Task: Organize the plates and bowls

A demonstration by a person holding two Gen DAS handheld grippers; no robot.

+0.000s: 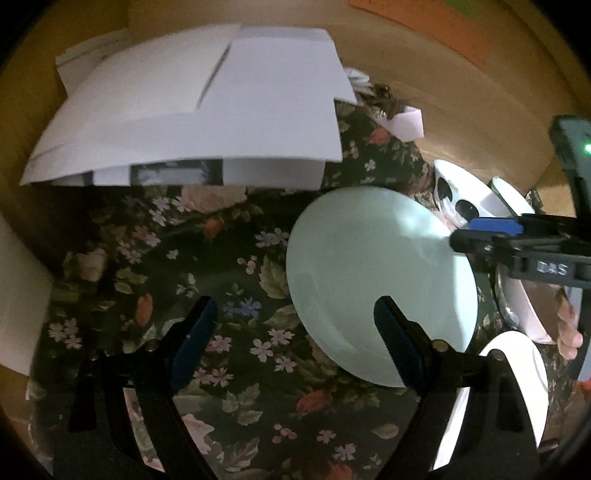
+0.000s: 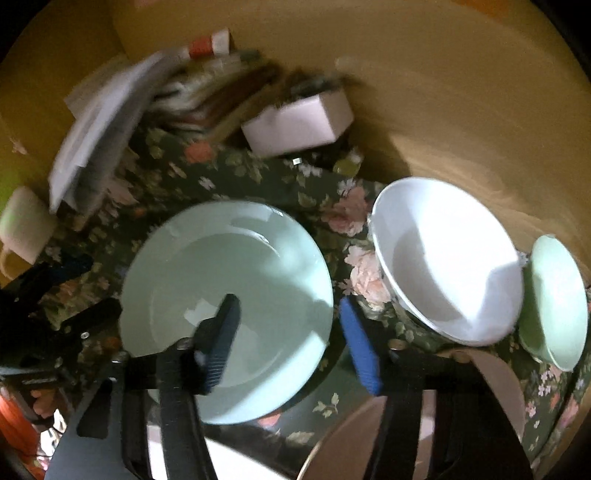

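Right gripper point(image 2: 288, 339) spread wide astride the pale green plate's point(image 2: 225, 306) near rim on the floral cloth point(image 2: 280, 177), likely lining up a grasp; left gripper point(image 1: 291, 332) also spread, gripping nothing.

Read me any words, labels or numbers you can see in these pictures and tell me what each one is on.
"DAS": white letters on the black body of the right gripper, seen in the left wrist view; the first letter is blurred, so uncertain.
Orange paper on the wall: faint print, too blurred to read.
White box: no legible text.
Right wrist view: nothing readable.
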